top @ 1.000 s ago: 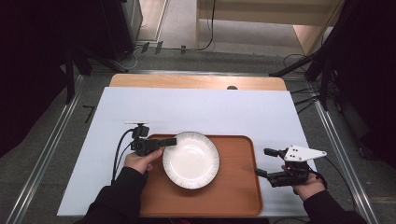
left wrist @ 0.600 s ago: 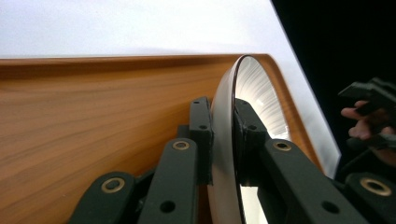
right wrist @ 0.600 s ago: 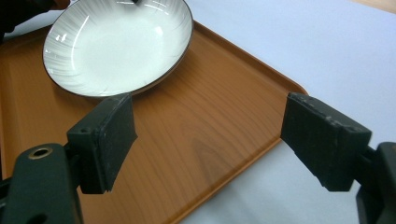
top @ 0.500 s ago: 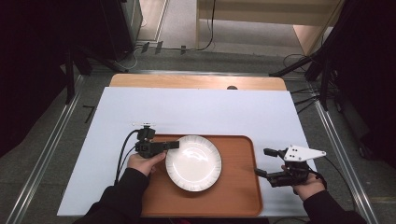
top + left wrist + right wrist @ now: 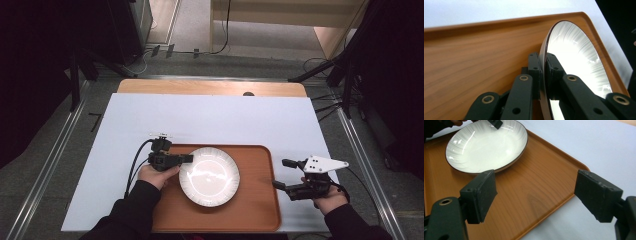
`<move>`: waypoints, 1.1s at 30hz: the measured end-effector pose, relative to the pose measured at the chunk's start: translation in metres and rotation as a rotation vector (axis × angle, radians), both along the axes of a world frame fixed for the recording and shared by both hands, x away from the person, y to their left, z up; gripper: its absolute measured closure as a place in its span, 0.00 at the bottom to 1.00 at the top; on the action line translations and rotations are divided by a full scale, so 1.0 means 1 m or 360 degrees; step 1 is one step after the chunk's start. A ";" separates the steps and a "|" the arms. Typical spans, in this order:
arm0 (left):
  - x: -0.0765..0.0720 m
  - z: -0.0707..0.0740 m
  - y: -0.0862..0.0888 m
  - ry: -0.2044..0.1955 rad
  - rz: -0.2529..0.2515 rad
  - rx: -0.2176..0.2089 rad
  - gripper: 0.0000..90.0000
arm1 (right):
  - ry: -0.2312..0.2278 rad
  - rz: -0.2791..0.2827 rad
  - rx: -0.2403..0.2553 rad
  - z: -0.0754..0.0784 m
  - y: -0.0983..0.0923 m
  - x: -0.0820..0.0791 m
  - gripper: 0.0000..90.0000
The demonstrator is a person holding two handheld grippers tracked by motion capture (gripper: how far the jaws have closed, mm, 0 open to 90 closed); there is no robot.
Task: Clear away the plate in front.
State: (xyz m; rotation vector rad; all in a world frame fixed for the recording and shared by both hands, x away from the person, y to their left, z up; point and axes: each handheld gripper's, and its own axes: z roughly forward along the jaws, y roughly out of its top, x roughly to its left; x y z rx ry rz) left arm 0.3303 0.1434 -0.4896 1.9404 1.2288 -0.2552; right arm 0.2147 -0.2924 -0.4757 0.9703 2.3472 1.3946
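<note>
A white ribbed plate (image 5: 209,176) with a dark rim lies on a brown wooden tray (image 5: 257,200) at the near edge of the table. My left gripper (image 5: 186,158) is shut on the plate's left rim. In the left gripper view the jaws pinch the plate's edge (image 5: 543,65), one jaw on each face. My right gripper (image 5: 282,174) is open, just off the tray's right edge, with nothing between its jaws. In the right gripper view the plate (image 5: 486,145) sits ahead on the tray (image 5: 536,192), and the left gripper's tip (image 5: 495,123) rests on its far rim.
A pale blue mat (image 5: 210,120) covers the table, with a strip of bare wood (image 5: 210,88) at the far edge. Metal rails (image 5: 55,145) run along both sides. Cables trail from each gripper.
The left gripper has carried the plate to the right across the tray, toward its middle. The right gripper has stayed still and open.
</note>
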 end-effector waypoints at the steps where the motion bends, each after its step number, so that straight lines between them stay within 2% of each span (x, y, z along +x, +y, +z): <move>1: 0.000 0.000 -0.001 -0.0001 0.0002 0.0015 0.94 | 0.0000 -0.0001 0.0003 0.000 0.000 0.000 0.21; 5: 0.000 -0.001 -0.001 0.0009 -0.0008 0.0040 0.94 | 0.0003 -0.0003 0.0004 0.000 0.000 0.000 0.21; 12: -0.001 -0.003 -0.004 -0.0019 -0.0056 0.0166 0.91 | 0.0002 0.0000 0.0001 0.000 0.000 0.000 0.21; 19: -0.001 -0.001 -0.004 -0.0019 -0.0081 0.0175 0.88 | -0.0005 -0.0005 0.0009 0.000 0.000 0.000 0.21; 20: -0.001 -0.001 -0.004 -0.0007 -0.0089 0.0168 0.83 | 0.0003 -0.0003 0.0006 0.000 0.000 0.000 0.20; 21: -0.001 0.000 -0.004 0.0002 -0.0093 0.0165 0.82 | 0.0008 -0.0001 0.0003 0.000 0.000 0.000 0.20; 28: -0.004 0.007 -0.007 -0.0031 -0.0154 0.0216 0.71 | 0.0010 0.0000 -0.0003 0.000 0.000 0.000 0.20; 33: -0.006 0.013 -0.006 -0.0026 -0.0181 0.0243 0.52 | 0.0009 -0.0002 -0.0001 -0.001 0.000 0.000 0.20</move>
